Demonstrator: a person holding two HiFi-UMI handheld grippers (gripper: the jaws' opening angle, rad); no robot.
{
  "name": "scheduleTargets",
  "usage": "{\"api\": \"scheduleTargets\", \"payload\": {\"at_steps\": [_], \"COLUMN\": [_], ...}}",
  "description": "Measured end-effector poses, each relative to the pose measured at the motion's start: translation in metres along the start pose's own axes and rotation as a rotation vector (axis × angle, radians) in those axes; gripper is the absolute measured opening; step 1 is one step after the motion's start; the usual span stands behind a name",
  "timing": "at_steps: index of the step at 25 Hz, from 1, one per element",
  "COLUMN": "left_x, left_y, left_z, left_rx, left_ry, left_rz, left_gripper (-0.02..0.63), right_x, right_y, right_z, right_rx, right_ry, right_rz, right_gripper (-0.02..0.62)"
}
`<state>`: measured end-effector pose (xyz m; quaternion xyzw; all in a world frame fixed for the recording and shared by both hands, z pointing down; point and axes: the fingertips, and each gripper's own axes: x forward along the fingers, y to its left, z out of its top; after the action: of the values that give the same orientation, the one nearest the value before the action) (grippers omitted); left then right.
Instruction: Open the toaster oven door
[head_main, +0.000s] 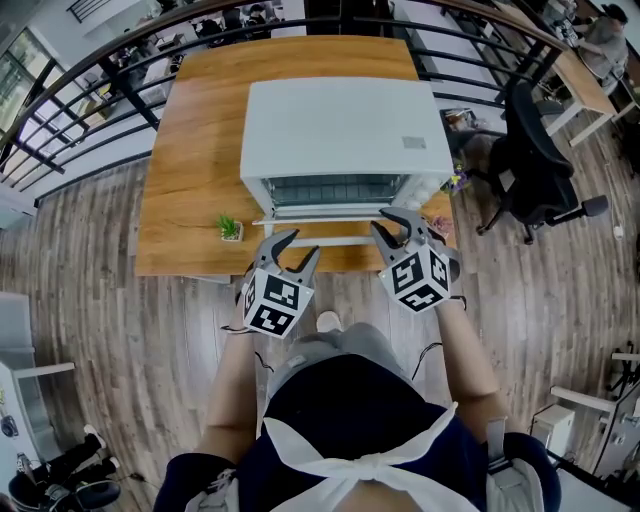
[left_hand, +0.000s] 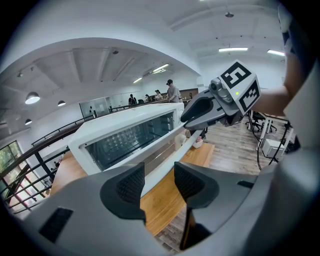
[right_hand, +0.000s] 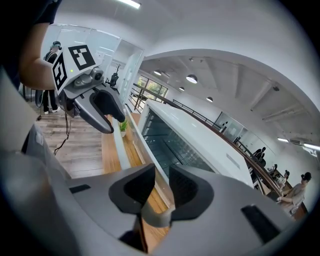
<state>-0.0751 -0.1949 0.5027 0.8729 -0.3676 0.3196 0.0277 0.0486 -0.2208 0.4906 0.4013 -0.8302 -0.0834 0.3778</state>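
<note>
A white toaster oven (head_main: 340, 130) stands on a wooden table (head_main: 195, 150), its glass door (left_hand: 130, 137) facing me. A pale handle bar (head_main: 330, 241) runs along the door's front. My right gripper (head_main: 400, 222) is at the bar's right end. In the right gripper view the jaws (right_hand: 161, 187) stand narrow, and the handle (right_hand: 120, 145) runs down into the gap and fills it. My left gripper (head_main: 297, 248) is near the bar's left end. Its jaws (left_hand: 159, 180) are open, and the handle (left_hand: 175, 157) passes through the gap without touching the pads.
A small potted plant (head_main: 230, 228) sits on the table left of the oven near the front edge. A black office chair (head_main: 535, 160) stands on the wooden floor to the right. A dark railing (head_main: 90, 90) curves behind the table. My legs are close to the table's front.
</note>
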Motion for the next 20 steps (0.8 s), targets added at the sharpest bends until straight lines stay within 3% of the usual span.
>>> {"api": "scheduleTargets", "payload": {"at_steps": [20], "left_x": [-0.002], "left_y": [-0.014], "left_z": [-0.022], "left_rx": [-0.021], "left_ry": [0.071], "left_rz": [0.012], "left_gripper": [0.192], "right_x": [-0.006], "right_y": [0.023], "right_z": [-0.010], "right_rx": [0.007], "right_ry": [0.009], "right_rz": [0.041], "right_gripper": [0.087]}}
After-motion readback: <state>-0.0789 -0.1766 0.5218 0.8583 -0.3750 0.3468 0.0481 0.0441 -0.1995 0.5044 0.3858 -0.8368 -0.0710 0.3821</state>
